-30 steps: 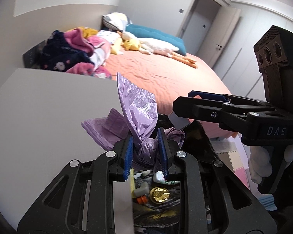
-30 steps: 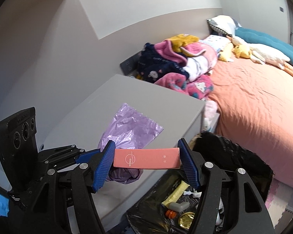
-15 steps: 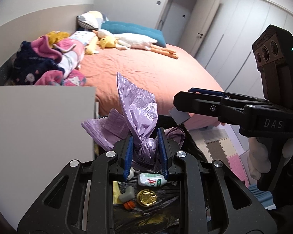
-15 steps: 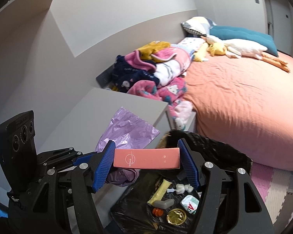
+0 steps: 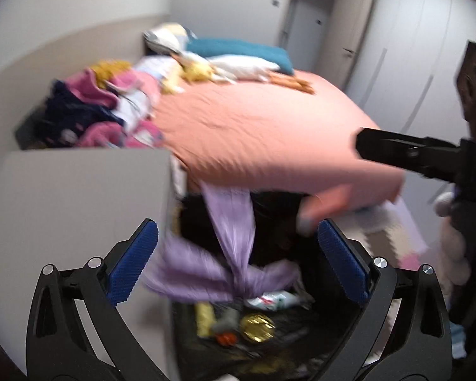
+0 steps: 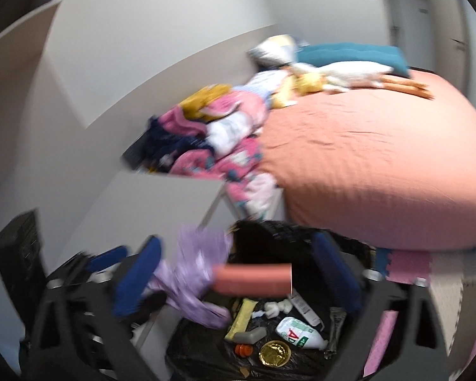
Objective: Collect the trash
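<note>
My left gripper has its jaws opening wide over the black-lined trash bin. The crumpled purple plastic bag hangs loose between the blue pads, touching neither, blurred as it drops. My right gripper is opening too, and the pink box floats free between its pads above the bin. That box shows as a blur in the left wrist view, under one finger of the right gripper. A small bottle, a gold lid and other scraps lie in the bin.
A grey cabinet top stands left of the bin. Behind it is a bed with an orange sheet, a heap of clothes and soft toys. Foam floor mats lie on the right.
Both grippers opened: the left let go of the purple bag, the right let go of the pink box, and both things now fall toward the bin. Both views swung further over the bin.
</note>
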### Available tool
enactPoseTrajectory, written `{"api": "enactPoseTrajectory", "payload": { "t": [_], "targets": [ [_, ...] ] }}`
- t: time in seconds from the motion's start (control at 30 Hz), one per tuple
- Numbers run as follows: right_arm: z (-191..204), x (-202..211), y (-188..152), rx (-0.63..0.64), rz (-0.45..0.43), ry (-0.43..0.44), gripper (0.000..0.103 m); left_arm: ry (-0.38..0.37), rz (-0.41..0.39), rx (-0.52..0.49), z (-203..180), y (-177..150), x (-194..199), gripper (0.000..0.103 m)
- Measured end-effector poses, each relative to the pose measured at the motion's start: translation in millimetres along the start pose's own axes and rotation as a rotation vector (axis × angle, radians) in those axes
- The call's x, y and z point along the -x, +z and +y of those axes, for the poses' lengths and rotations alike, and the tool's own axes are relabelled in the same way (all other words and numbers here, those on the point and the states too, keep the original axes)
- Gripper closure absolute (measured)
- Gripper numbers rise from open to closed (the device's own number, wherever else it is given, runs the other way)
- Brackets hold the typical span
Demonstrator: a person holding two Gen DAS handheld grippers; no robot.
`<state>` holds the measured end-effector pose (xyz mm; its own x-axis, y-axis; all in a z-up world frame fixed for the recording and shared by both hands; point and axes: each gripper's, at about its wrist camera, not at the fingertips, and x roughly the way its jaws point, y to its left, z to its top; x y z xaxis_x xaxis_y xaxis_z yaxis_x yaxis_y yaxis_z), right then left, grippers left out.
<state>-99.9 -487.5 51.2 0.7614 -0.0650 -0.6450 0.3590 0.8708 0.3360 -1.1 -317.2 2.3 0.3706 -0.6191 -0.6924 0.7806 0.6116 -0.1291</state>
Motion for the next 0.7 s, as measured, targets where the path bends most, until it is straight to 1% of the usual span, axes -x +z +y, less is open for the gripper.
{"api": "enactPoseTrajectory", "payload": {
  "t": [0.03,0.1,0.17,0.33,0.7],
  "targets": [
    [-1,2,1,-0.003,-0.006,0.002,0.003,0.023,0.006,0.009,1,2,1,0.006],
    [-2,4,2,0.002,-0.01,-0.007,0.003,0.04,0.027,0.029,5,5,2,0.006],
    [-1,5,2,0.013,-0.018,-0.018,0.003,0.036,0.022,0.037,8,6,3,0.006],
    [3,4,1,0.039,-0.016,-0.013,0.003,0.026,0.032,0.044,11,4,4,0.006],
    [8,5,-2,0.056,-0.009,-0.002,0.003,0.04,0.024,0.044,7,2,7,0.006]
  ]
}}
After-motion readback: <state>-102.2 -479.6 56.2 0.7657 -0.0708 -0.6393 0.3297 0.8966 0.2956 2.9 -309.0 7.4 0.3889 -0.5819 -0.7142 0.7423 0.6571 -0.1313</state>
